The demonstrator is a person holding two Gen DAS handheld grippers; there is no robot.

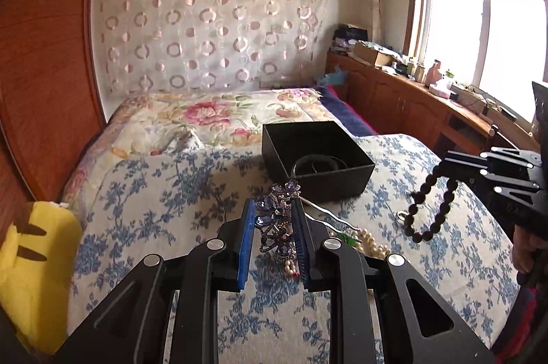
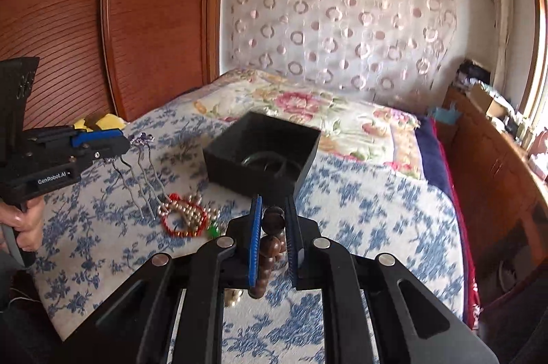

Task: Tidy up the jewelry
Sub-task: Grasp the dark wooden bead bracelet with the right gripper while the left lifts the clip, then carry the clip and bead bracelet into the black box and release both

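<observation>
Both claws loaded, left gripper [image 1: 273, 228] clamping hairpin [image 1: 277, 220], right gripper [image 2: 273, 239] clamping bead bracelet [image 2: 272, 235]; next, carry to far box [image 1: 318, 158].

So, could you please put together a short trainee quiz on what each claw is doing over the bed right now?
1. True or false: the left claw grips the purple jewelled hair comb.
2. What hangs from the right claw? A) pearl strand B) dark wooden bead bracelet C) red bracelet
3. Which item already lies in the black box?

Key: 1 true. 2 B: the dark wooden bead bracelet. 3 a dark ring-shaped bangle; the pearl strand and red bracelet lie on the bedspread.
</observation>
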